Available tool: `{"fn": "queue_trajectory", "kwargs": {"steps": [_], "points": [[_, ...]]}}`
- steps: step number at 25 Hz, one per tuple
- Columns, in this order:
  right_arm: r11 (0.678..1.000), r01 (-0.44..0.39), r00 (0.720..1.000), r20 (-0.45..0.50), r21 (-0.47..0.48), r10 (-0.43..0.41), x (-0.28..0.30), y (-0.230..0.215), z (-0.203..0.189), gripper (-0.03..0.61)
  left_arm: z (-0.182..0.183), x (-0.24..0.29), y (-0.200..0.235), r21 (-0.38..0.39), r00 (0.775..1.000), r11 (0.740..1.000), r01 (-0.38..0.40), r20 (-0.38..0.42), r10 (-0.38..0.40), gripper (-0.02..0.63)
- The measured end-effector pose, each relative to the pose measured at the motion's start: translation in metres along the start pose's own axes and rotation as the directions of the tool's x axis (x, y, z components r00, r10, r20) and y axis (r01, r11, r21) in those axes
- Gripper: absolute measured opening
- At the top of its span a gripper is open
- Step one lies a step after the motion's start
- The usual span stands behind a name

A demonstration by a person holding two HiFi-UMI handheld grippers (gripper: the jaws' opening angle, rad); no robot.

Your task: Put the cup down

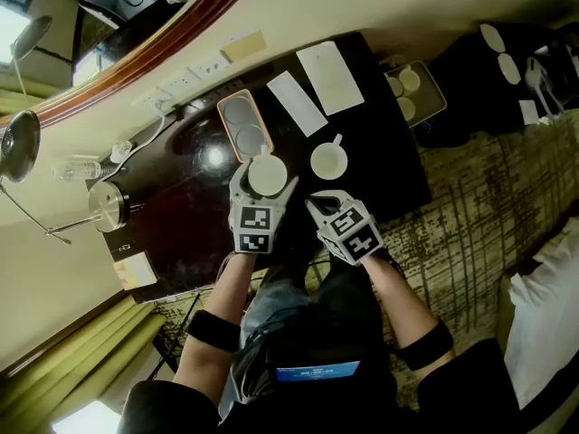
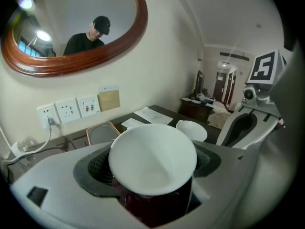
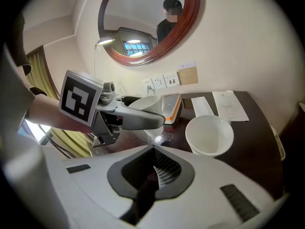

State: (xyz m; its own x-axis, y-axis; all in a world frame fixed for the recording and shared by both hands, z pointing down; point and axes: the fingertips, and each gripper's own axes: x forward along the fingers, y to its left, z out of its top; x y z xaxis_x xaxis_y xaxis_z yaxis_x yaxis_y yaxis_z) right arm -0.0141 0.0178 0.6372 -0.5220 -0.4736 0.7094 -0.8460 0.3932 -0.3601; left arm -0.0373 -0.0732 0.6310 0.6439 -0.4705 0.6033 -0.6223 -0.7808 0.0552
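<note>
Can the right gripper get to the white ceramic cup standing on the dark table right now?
Probably yes. The white ceramic cup stands just ahead of the right gripper on the dark table with nothing between them. But its jaws are shut and must open first.

Your left gripper (image 1: 265,183) is holding a white cup (image 1: 268,172) over the dark table (image 1: 375,156). Your right gripper (image 1: 316,205) is hovering nearby.

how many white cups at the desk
2. The held cup is clamped in the left gripper over the desk; the second cup stands on it nearby. The far tray's round items are too small to tell.
</note>
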Motion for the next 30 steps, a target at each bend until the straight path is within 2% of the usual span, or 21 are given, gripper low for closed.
{"fn": "queue_trajectory", "kwargs": {"steps": [9, 19, 23, 26, 30], "points": [[0.999, 0.027, 1.000, -0.008, 0.037, -0.027, -0.011, -0.013, -0.020, 0.002, -0.020, 0.015, -0.021, 0.031, 1.000, 0.999, 0.016, -0.008, -0.016, 0.434], [0.997, 0.013, 1.000, 0.007, 0.074, -0.014, -0.006, -0.016, -0.024, 0.002, -0.045, 0.027, -0.036, 0.067, 0.997, 0.997, 0.049, -0.056, -0.045, 0.434], [0.996, 0.020, 1.000, 0.006, 0.083, -0.021, -0.009, -0.019, -0.026, 0.002, -0.049, 0.026, -0.034, 0.060, 0.998, 0.997, 0.043, -0.051, -0.040, 0.436], [0.996, 0.024, 1.000, 0.004, 0.084, -0.025, -0.012, -0.022, -0.028, 0.002, -0.052, 0.024, -0.035, 0.085, 0.998, 0.995, 0.047, -0.053, -0.043, 0.440], [0.996, 0.027, 1.000, 0.002, 0.082, -0.027, -0.016, -0.023, -0.027, 0.002, -0.060, 0.023, -0.040, 0.092, 0.994, 0.993, 0.071, -0.090, -0.062, 0.453]]}}
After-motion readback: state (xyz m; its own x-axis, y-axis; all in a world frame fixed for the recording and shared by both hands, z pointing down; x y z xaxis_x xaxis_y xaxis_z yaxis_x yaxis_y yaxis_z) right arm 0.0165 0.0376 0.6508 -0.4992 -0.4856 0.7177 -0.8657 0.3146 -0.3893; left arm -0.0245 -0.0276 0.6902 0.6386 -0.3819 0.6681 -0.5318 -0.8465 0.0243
